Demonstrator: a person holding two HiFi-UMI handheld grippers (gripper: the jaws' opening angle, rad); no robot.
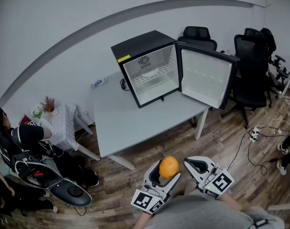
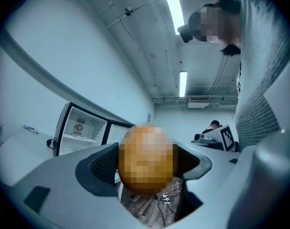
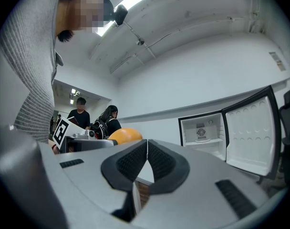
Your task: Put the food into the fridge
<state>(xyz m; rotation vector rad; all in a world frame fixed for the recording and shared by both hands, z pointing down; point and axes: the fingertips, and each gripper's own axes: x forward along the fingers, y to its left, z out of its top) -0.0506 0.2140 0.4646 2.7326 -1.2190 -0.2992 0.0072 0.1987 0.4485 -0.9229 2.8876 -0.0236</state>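
Observation:
My left gripper (image 1: 167,171) is shut on an orange (image 1: 169,166), held low in front of my body and well short of the table. The same orange (image 2: 146,159) fills the gap between the jaws in the left gripper view. Beside it my right gripper (image 1: 194,165) is shut with nothing in it; its pads (image 3: 160,161) meet. The orange (image 3: 125,135) shows to its left. A small black fridge (image 1: 150,66) stands on the grey table (image 1: 130,118), its door (image 1: 206,78) swung open to the right. Inside it holds a white wire shelf (image 1: 152,75) with a white plate on it.
Black office chairs (image 1: 252,66) stand behind and right of the fridge. Cables and a power strip (image 1: 253,133) lie on the wood floor at right. A seated person (image 1: 21,142) and a small white side table (image 1: 64,125) are at left.

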